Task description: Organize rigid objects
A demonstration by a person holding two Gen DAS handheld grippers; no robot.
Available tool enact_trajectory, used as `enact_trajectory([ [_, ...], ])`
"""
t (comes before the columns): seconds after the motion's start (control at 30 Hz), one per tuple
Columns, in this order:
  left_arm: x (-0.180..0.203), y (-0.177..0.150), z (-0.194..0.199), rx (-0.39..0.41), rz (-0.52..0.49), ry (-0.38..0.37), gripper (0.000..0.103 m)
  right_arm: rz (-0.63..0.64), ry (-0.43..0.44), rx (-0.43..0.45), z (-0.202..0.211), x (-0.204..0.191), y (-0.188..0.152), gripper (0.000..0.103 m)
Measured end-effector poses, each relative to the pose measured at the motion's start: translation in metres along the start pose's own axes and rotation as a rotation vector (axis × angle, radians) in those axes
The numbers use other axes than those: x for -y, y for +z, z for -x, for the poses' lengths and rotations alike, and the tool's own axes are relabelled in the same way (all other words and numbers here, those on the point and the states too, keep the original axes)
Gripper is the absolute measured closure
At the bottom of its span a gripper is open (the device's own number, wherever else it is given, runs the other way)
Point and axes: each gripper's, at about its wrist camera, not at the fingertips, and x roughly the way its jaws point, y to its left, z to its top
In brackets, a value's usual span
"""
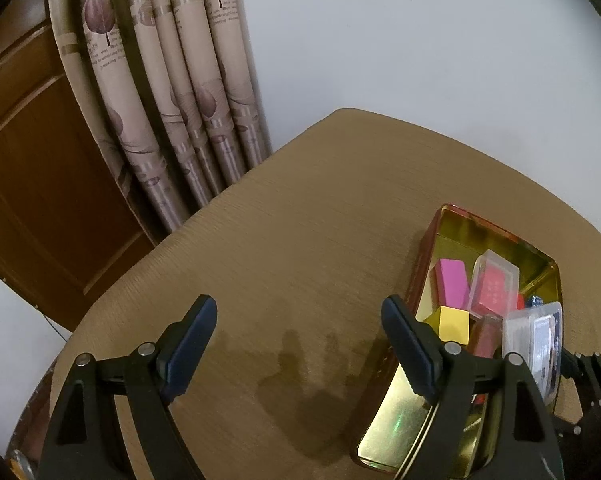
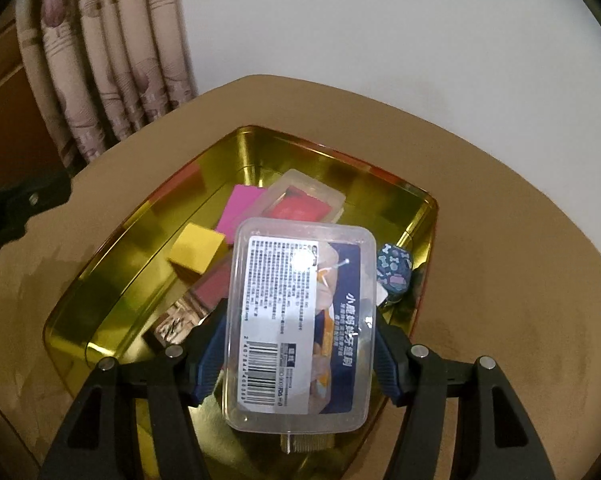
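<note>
1. The brown table (image 2: 500,280) curves away to a rounded edge from 10 to 2 o'clock in the right wrist view, with a pale wall (image 2: 380,40) behind it and a patterned curtain (image 2: 112,60) at 11 o'clock.
2. A gold tin (image 2: 112,280) sits mid-table; bare tabletop lies open at 3 o'clock and at 8 o'clock of it.
3. The right gripper (image 2: 300,344) pinches a clear plastic box (image 2: 300,320) by its 2 long sides, blue pads (image 2: 208,360) pressed on both, above the tin's near half.
4. Beyond the box at 12 o'clock lie a pink block (image 2: 240,208) and a second clear case (image 2: 308,196) with red contents; a yellow cube (image 2: 196,252) sits at 10 o'clock and a small dark patterned object (image 2: 394,272) at 2 o'clock.
5. In the left wrist view, the left gripper (image 1: 300,344) stands spread with nothing between its jaws, over bare table, its right finger (image 1: 408,348) overlapping the tin's near left rim.
6. There the tin lies at 3 o'clock, with open table from 9 to 12 o'clock.
</note>
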Motion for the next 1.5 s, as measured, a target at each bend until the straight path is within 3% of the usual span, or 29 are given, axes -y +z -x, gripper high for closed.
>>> enact_trajectory([
  [0.87,0.008,-0.002,-0.004,-0.009,-0.023,-0.012,0.019,-0.023,0.000,-0.016,-0.016,-0.014,0.020,0.033],
  [1.17,0.013,-0.003,-0.002,-0.006,-0.032,-0.022,0.019,-0.006,-0.011,0.024,0.009,-0.015,0.010,0.030],
  [1.5,0.024,-0.006,0.008,-0.001,-0.056,-0.066,0.016,-0.015,-0.013,0.042,0.043,-0.009,-0.026,0.029],
])
